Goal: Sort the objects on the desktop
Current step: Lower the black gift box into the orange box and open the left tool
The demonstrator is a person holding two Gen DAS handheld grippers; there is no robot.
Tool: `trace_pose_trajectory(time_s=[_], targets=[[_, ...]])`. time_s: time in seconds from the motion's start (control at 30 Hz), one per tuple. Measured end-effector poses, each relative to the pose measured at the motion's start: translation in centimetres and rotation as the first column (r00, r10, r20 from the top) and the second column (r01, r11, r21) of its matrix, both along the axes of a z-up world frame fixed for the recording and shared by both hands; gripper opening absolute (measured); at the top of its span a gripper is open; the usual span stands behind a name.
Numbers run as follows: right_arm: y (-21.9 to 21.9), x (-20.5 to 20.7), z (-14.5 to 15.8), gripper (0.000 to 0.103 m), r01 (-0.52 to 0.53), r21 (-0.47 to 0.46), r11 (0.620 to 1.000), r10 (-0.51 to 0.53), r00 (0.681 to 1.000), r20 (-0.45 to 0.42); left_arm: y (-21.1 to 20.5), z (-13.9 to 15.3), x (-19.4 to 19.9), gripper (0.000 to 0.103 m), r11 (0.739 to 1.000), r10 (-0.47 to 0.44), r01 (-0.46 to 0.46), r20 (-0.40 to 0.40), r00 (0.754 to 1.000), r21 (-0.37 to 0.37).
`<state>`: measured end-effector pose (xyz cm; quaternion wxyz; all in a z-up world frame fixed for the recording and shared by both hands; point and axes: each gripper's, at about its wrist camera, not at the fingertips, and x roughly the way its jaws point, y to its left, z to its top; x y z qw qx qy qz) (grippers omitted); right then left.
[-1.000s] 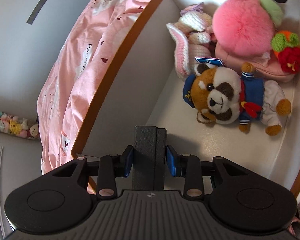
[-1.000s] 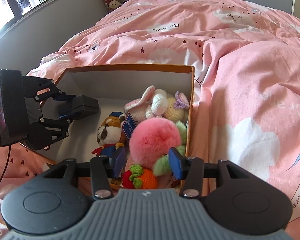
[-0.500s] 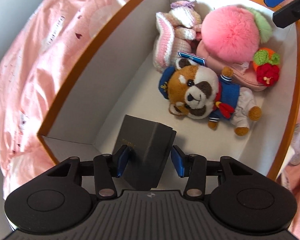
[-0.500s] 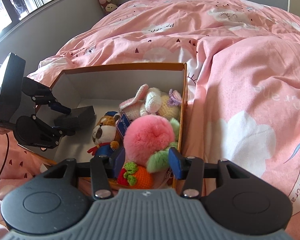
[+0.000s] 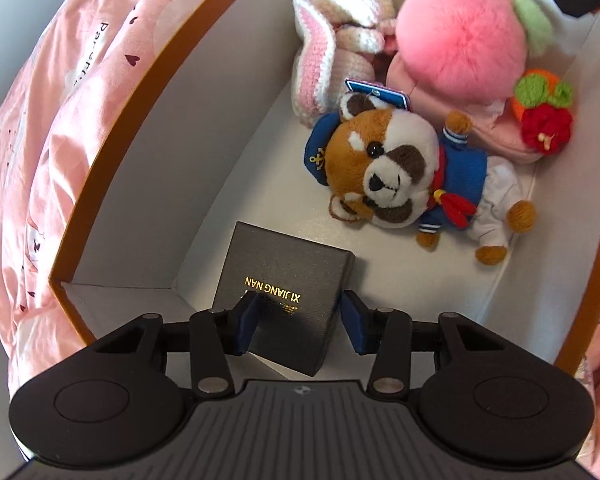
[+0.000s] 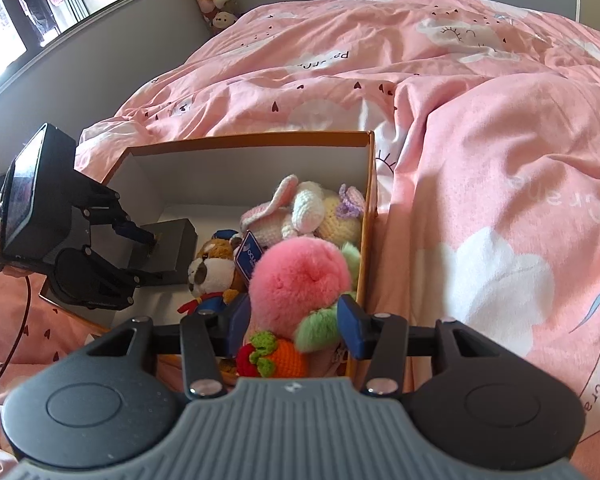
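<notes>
A black gift box [image 5: 284, 292] with gold lettering rests in the near corner of the orange-rimmed storage box [image 5: 112, 132], leaning on its white wall. My left gripper [image 5: 300, 322] points down over it, jaws closing. The gift box is between the pads but the right pad stands clear of it. In the right wrist view the left gripper [image 6: 152, 257] straddles the black gift box [image 6: 176, 248]. My right gripper [image 6: 294, 326] hangs open above the pink pompom [image 6: 300, 280], gripping nothing. A red-panda plush [image 5: 392, 176] lies mid-box.
A crocheted bunny [image 5: 332, 52], a pink pompom [image 5: 460, 36] on a pink pouch and a crocheted strawberry and carrot [image 5: 544, 112] fill the far end of the storage box. The pink duvet [image 6: 480, 160] surrounds the storage box [image 6: 260, 138]. A grey wall and a window lie beyond.
The left gripper tipped further down into the storage box and its jaws widened. The black gift box went from upright in its grip to leaning in the corner. The right gripper stayed put.
</notes>
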<state>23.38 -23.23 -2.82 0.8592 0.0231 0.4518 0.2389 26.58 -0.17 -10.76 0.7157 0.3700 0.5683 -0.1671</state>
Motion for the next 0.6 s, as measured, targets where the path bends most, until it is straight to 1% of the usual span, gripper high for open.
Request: trace_pose_trajectory(time_s=[0.1,0.17,0.23,0.33,0.43,0.5,0.6], targets=[[-0.1,0.0,0.0,0.051,0.0,-0.002,1.0,0.0,1.0,-0.001,0.5,-0.1,0.7,0.043,1.0,0.006,-0.007,0.022,1.0,0.025],[-0.1,0.0,-0.2,0.051,0.001,-0.002,1.0,-0.001,1.0,-0.006,0.9,-0.1,1.2,0.041,0.999,0.01,-0.011,0.027,1.0,0.034],[-0.1,0.1,-0.3,0.051,0.002,0.001,1.0,-0.002,1.0,-0.01,1.3,-0.2,1.6,0.037,0.999,0.007,-0.008,0.032,0.999,0.05],[0.0,0.2,-0.3,0.051,0.003,0.002,1.0,-0.003,1.0,-0.011,1.7,-0.4,2.2,0.034,0.997,0.012,-0.015,0.043,0.999,0.076],[0.1,0.3,-0.4,0.051,0.001,0.002,1.0,-0.001,1.0,-0.014,2.3,-0.5,3.1,0.033,0.995,0.042,-0.047,0.055,0.998,0.083],[0.3,0.3,-0.4,0.051,-0.003,-0.005,1.0,0.003,1.0,-0.012,2.6,-0.5,3.6,0.033,0.995,0.068,-0.072,0.053,0.996,0.066],[0.5,0.2,-0.5,0.051,-0.012,-0.025,1.0,0.011,1.0,-0.008,2.8,-0.5,3.8,0.033,0.995,0.075,-0.079,0.06,0.995,0.062]])
